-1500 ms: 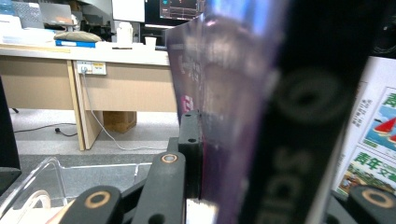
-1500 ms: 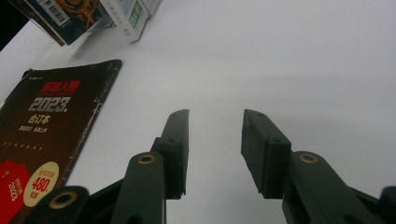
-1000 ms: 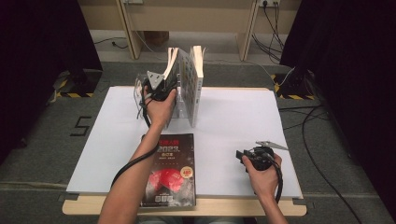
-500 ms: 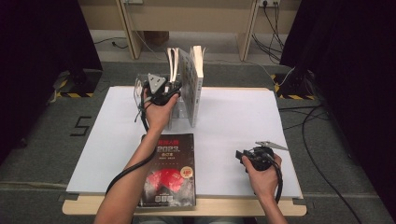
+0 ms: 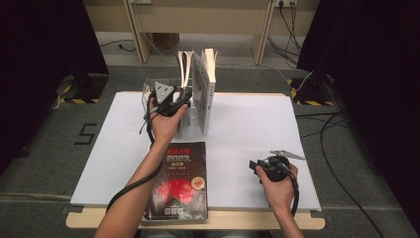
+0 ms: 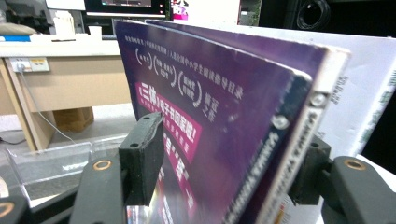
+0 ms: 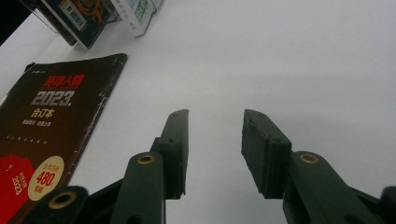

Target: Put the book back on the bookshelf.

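Since a second ago, the left gripper [image 5: 179, 102] has eased a little back from the rack [image 5: 184, 119] at the far side of the desk [image 5: 247, 139], and its jaws have just been opening. The purple book [image 6: 219, 130] stands between them, upright in the rack; in the left gripper view there is a gap between the near pad and the cover, so the hold looks let go. The right gripper [image 7: 215, 140] has kept its place near the front right of the desk, jaws well apart over bare white surface, holding nothing.

By my reading, the step in hand is the release after slotting a book upright into the rack. Next comes drawing the left gripper straight back so neither pad drags the cover and tips the book, then turning to the black book [image 5: 181, 181], which lies flat at the front edge, just beside the left forearm. Lifting it off the flat will call for getting a jaw under its edge.

Count: two grippers, one rack, one book lying flat. Books standing in the rack number at least two; the exact count I cannot tell.
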A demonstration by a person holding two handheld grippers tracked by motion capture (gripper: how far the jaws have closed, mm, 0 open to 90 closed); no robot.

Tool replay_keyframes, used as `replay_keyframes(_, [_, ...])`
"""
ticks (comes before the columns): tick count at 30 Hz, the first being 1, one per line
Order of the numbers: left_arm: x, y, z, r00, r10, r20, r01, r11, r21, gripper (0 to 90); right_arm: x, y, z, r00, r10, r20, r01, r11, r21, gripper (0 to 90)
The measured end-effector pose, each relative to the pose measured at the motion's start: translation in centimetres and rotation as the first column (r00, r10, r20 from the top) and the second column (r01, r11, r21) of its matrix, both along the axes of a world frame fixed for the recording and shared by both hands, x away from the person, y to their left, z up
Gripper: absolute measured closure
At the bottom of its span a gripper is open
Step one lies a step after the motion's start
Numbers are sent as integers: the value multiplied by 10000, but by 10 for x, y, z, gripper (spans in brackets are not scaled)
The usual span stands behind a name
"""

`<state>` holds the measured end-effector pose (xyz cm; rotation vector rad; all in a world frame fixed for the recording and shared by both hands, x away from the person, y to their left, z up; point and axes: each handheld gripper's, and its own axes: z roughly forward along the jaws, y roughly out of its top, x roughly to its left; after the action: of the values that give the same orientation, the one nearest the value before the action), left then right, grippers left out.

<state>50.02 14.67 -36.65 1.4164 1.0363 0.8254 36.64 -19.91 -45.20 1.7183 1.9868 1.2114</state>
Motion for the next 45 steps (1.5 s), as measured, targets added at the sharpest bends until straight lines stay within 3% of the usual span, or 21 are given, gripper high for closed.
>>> replay_keyframes(4, [-5, 1, -7, 9999, -30, -130, 30, 10000, -31, 415, 0, 1, 1, 10000, -22, 6, 22, 10000, 7, 625])
replay_keyframes(10, [-9, -3, -25, 9978, 172, -642, -151, 9993, 337, 449, -1, 2, 0, 10000, 1, -44, -1, 10000, -18, 624])
replay_keyframes(13, [-8, -4, -27, 9970, 343, -694, -302, 9977, 603, 463, -1, 2, 0, 10000, 36, -37, -36, 10000, -49, 624])
replay_keyframes(15, [-6, -4, -26, 9948, 419, -933, -387, 9986, 366, 468, -1, 2, -1, 10000, 25, -38, -25, 10000, -54, 624])
replay_keyframes(19, [-4, -2, -25, 9933, 582, -995, -560, 9981, 248, 512, -1, 2, -1, 10000, 22, -40, -22, 10000, -37, 624])
replay_keyframes(23, [-3, 8, -26, 9882, 978, -1182, -1019, 9944, -292, 564, -1, 1, -1, 10000, -4, -42, 4, 10000, -51, 623])
replay_keyframes(25, [-4, 8, -24, 9868, 1196, -1090, -1204, 9927, -11, 606, -1, 1, -1, 10000, -2, -56, 2, 10000, -29, 623])
replay_keyframes(28, [-2, 12, -24, 9840, 1283, -1235, -1324, 9909, -260, 633, 0, 2, -1, 10000, 17, -67, -17, 10000, -43, 623])
replay_keyframes(33, [2, 14, -24, 9798, 1418, -1411, -1479, 9884, -333, 647, 0, 3, -1, 10000, 37, -67, -37, 10000, -56, 623])
replay_keyframes(35, [6, 15, -24, 9747, 1526, -1632, -1639, 9848, -580, 654, 0, 2, -2, 9999, 33, -95, -33, 10000, -56, 623])
replay_keyframes(38, [9, 15, -22, 9705, 1670, -1742, -1781, 9827, -505, 689, 0, 2, -2, 9999, 27, -147, -27, 10000, -24, 623])
replay_keyframes(39, [12, 16, -18, 9644, 1830, -1908, -1996, 9773, -716, 704, 0, 2, -2, 9999, 23, -133, -23, 10000, -25, 623])
replay_keyframes(42, [17, 19, -13, 9568, 1791, -2292, -2127, 9682, -1313, 727, 0, 1, -2, 9999, 13, -114, -13, 10000, -1, 623])
replay_keyframes(45, [18, 15, -13, 9587, 1736, -2254, -2044, 9713, -1215, 754, 1, 1, -2, 9999, -8, -111, 8, 10000, -9, 623])
